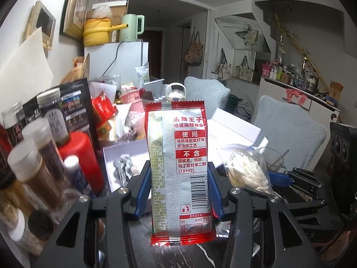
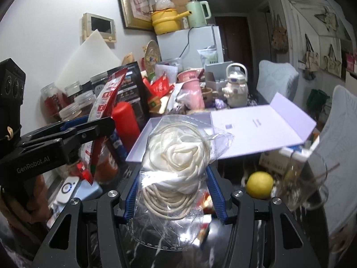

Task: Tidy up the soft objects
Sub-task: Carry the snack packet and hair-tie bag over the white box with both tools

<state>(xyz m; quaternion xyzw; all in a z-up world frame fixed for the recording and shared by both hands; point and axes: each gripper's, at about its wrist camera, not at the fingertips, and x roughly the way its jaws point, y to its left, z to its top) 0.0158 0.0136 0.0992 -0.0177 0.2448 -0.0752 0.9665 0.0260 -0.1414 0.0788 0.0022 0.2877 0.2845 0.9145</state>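
My left gripper (image 1: 179,178) is shut on a red and silver snack packet (image 1: 179,156), held upright above the dark table; it also shows edge-on in the right wrist view (image 2: 104,102). My right gripper (image 2: 171,178) is shut on a clear plastic bag (image 2: 176,167) with a cream fabric rose and coiled cord inside; the bag also shows in the left wrist view (image 1: 247,169). An open white box (image 2: 256,129) with its lid up lies just behind both.
Spice jars (image 1: 40,156), a red bottle (image 1: 82,154) and snack clutter crowd the left and back. A lemon (image 2: 260,184) and a glass cup (image 2: 308,183) sit right. Two padded chairs (image 1: 290,129) stand beyond the table.
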